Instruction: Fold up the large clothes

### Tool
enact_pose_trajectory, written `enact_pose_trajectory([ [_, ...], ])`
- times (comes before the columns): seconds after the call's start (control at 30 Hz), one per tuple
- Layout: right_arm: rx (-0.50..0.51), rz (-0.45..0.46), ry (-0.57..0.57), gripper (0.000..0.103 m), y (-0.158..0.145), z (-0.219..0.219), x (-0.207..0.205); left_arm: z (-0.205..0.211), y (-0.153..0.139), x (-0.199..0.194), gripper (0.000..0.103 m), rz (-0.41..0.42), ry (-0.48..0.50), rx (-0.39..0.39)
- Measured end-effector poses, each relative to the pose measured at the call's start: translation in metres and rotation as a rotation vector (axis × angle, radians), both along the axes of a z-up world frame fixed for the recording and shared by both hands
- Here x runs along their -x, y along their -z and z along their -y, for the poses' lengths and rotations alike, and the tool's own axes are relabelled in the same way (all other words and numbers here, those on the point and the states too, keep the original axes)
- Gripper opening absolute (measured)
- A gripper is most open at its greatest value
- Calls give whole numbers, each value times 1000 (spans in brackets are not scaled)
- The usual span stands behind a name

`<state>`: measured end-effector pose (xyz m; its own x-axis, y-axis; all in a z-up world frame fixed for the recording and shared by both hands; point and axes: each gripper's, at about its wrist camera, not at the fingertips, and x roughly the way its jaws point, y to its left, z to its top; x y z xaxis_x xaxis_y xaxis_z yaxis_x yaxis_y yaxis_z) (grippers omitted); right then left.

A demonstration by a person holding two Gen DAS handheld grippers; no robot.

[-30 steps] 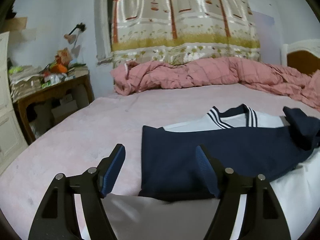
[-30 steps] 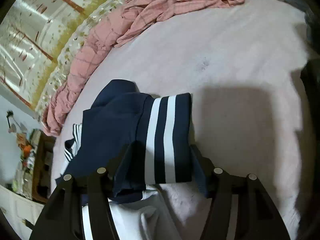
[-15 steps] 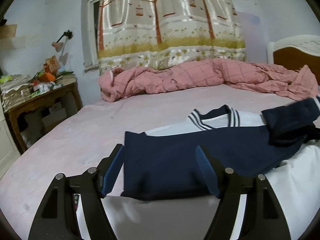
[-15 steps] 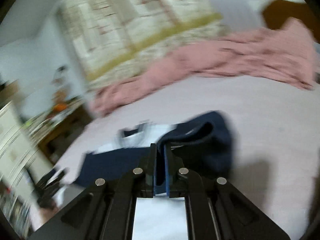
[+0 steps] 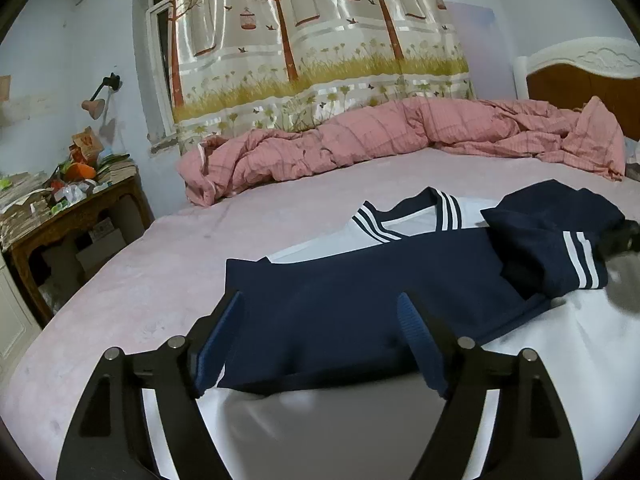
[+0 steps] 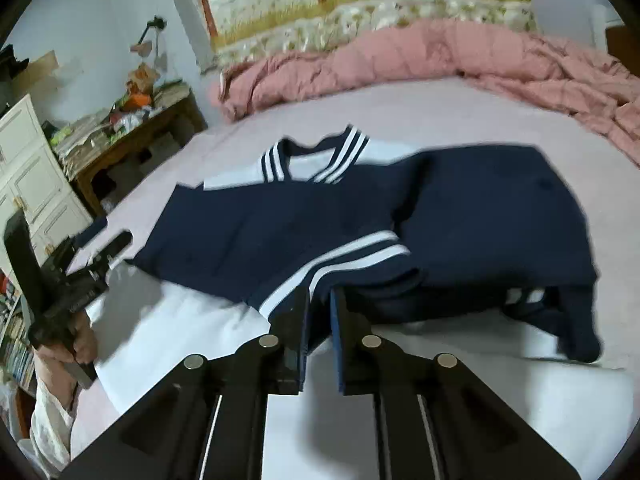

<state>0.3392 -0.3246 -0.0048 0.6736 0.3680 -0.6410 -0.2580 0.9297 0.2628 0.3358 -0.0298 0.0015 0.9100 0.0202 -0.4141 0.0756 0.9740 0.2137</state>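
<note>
A white jacket (image 5: pixel 320 432) with navy sleeves and a striped collar (image 5: pixel 404 220) lies flat on the bed. Its left sleeve (image 5: pixel 360 312) is folded across the chest. My left gripper (image 5: pixel 320 332) hovers just over that sleeve, jaws wide and still opening, holding nothing. In the right wrist view my right gripper (image 6: pixel 319 312) has its jaws nearly together on the striped cuff (image 6: pixel 332 264) of the right sleeve (image 6: pixel 480 216), which lies across the jacket's chest; the jaws are opening slightly with the cloth still between them. A hand (image 6: pixel 82 344) holds the left gripper (image 6: pixel 92 260) at the left edge.
A rumpled pink quilt (image 5: pixel 400 136) runs along the far side of the pink bed sheet (image 5: pixel 160 280). A cluttered wooden side table (image 5: pixel 72 216) stands left of the bed, a white cabinet (image 6: pixel 36 184) nearer. The headboard (image 5: pixel 580 76) is at the far right.
My right gripper shut on the striped cuff, rolled upright and carried the right sleeve leftwards over the jacket. The left gripper drifted a little and stayed open.
</note>
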Motion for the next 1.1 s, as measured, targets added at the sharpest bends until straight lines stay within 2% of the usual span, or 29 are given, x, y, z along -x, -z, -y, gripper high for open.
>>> enact_pose_trajectory([
  [0.07, 49, 50, 67, 34, -10, 4, 7, 2, -2, 3, 78, 8, 14, 2],
  [0.1, 63, 70, 98, 50, -16, 5, 7, 4, -3, 5, 78, 10, 24, 6],
  [0.13, 79, 91, 141, 56, -20, 9, 6, 6, -5, 7, 78, 9, 41, 15],
  [0.27, 156, 106, 328, 56, -30, 37, 10, 32, -17, 23, 78, 19, 151, 35],
  [0.33, 188, 119, 382, 56, -34, 46, 11, 55, -22, 24, 80, 4, 197, 32],
  [0.47, 238, 156, 442, 57, -47, 66, 21, 117, -27, 9, 80, -113, 306, 38],
  [0.57, 213, 167, 465, 64, -54, 88, 24, 163, -27, -1, 80, -204, 396, 70],
  [0.67, 201, 142, 513, 64, -49, 110, 19, 205, -12, -22, 81, -347, 387, 113],
  [0.7, 190, 131, 523, 64, -46, 116, 17, 216, -5, -28, 81, -371, 380, 114],
  [0.83, 77, 93, 534, 64, -41, 146, 19, 243, 20, -46, 77, -357, 286, -70],
  [0.87, 49, 79, 522, 64, -40, 152, 18, 241, 23, -47, 75, -353, 276, -93],
  [0.93, -2, 55, 456, 64, -38, 154, 15, 227, 22, -53, 71, -379, 252, -45],
  [1.0, -1, 49, 433, 64, -35, 151, 12, 209, 15, -61, 55, -385, 224, 14],
  [1.03, 39, 54, 441, 64, -34, 146, 12, 202, 11, -63, 47, -368, 201, -5],
  [1.07, 99, 64, 444, 64, -33, 139, 11, 195, 8, -66, 24, -335, 170, -56],
  [1.1, 141, 69, 445, 64, -32, 134, 10, 188, 6, -70, 14, -306, 130, -101],
])
